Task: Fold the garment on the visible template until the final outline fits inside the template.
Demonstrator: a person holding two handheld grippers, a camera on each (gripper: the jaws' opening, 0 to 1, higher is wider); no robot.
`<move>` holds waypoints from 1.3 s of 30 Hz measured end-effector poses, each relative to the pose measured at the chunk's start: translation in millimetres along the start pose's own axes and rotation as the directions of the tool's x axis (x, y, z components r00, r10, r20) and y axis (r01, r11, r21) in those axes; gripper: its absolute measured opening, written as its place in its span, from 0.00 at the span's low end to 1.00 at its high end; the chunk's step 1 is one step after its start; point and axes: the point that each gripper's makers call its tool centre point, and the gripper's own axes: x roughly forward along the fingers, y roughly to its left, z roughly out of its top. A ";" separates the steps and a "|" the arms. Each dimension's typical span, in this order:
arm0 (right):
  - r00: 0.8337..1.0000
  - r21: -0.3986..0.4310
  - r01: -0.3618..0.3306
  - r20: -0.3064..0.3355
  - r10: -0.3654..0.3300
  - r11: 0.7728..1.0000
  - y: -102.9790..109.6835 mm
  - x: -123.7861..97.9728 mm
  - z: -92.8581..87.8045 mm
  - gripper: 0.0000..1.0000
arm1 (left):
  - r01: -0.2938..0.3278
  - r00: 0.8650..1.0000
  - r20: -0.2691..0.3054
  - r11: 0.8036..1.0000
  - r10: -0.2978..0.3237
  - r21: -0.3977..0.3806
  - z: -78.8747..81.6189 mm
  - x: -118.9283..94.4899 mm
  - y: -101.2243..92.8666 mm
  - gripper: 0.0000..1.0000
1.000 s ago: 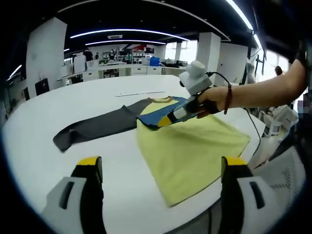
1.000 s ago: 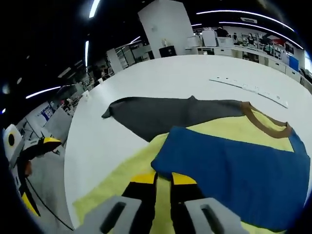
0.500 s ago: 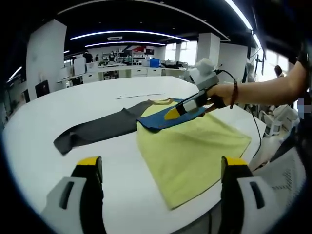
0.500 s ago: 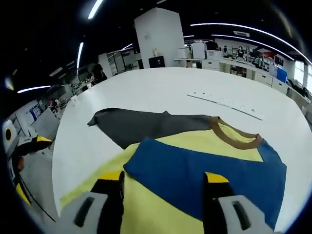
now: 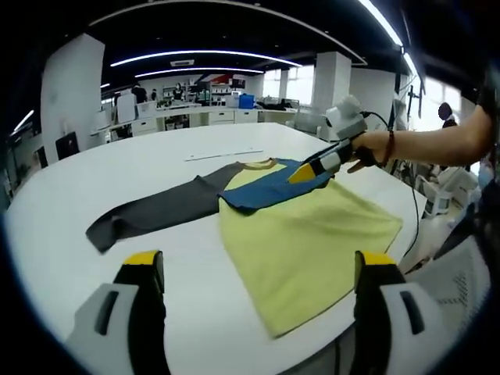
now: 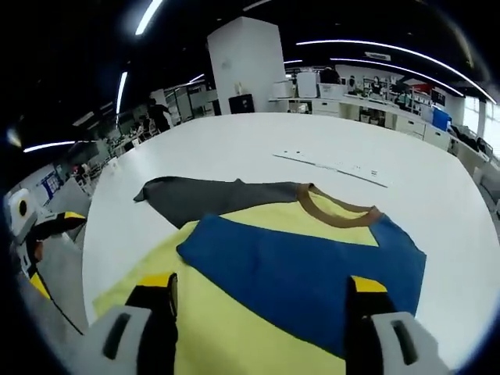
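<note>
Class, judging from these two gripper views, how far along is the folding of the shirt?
Done: the blue sleeve lies folded across the yellow body of the shirt. In hand: nothing; the right gripper hovers open above the blue sleeve, and the left gripper hangs open near the table edge. Left: the grey sleeve lies stretched out sideways, and the body is unfolded. No template outline can be made out.

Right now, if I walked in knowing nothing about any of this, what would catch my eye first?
Probably the bright garment spread on the white table: a yellow body, a blue sleeve folded across its chest, and a grey sleeve stretched out flat to one side. Next, the right gripper, held in a person's hand, hovers over the blue sleeve with open jaws.
</note>
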 end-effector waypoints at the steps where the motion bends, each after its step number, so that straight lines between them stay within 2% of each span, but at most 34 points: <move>1: 1.000 0.006 -0.001 0.001 0.001 1.000 -2.1 -2.1 -1.2 0.92 | 0.001 1.000 -0.002 1.000 -0.001 0.002 -0.2 0.3 -0.3 0.99; 8: 0.999 0.024 0.033 -0.013 -0.033 0.999 -27.2 -24.1 -18.2 0.91 | 0.004 1.000 -0.004 1.000 -0.004 0.005 -0.3 1.9 -1.3 0.99; 11: 0.999 0.054 0.038 -0.009 -0.038 0.998 -35.1 -32.2 -21.8 0.87 | 0.002 1.000 0.003 1.000 -0.002 0.009 1.1 1.8 -1.4 0.99; 17: 0.997 0.034 0.078 -0.024 -0.078 0.996 -53.3 -45.6 -32.8 0.81 | 0.006 1.000 0.002 1.000 -0.006 0.017 1.6 3.1 -0.3 0.99; 23: 0.992 0.040 0.123 -0.020 -0.122 0.992 -70.7 -61.1 -41.6 0.70 | 0.001 1.000 0.003 1.000 -0.001 0.030 3.0 3.3 0.4 0.99; 28: 0.986 0.040 0.166 -0.019 -0.166 0.985 -86.9 -73.9 -50.7 0.56 | -0.002 1.000 0.012 0.999 0.002 0.034 5.7 3.2 1.7 0.99; 32: 0.985 0.035 0.169 -0.028 -0.168 0.985 -92.8 -77.2 -58.3 0.43 | -0.003 1.000 0.011 0.999 0.002 0.034 5.8 4.2 2.0 0.98; 39: 0.986 0.059 0.164 -0.036 -0.162 0.985 -100.2 -78.9 -66.7 0.32 | -0.006 1.000 0.011 0.999 0.005 0.032 6.3 4.4 1.9 0.97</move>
